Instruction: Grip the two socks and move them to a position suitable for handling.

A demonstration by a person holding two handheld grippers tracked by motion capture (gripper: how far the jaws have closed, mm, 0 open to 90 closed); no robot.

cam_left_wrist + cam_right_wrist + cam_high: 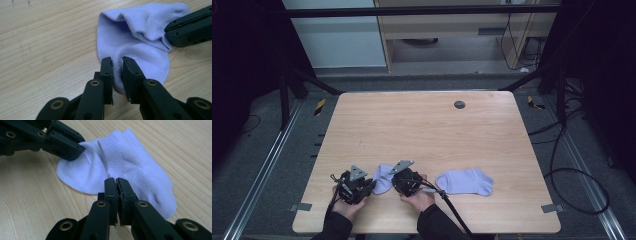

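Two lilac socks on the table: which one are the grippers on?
The left sock, lying between the left gripper and right gripper, both pinching its fabric. The other sock lies flat, apart to the right, untouched.

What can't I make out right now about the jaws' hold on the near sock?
- High view: the near sock is partly covered by the left gripper and right gripper, so jaw contact is hidden.
- Left gripper view: whether fabric is pinched; a slit stays between the jaws.
- Right gripper view: how much cloth the closed jaws caught.
- High view: far sock's details too small.

Small lilac sock [382, 178], crumpled flat on the wooden table's near edge, cuff folded over.
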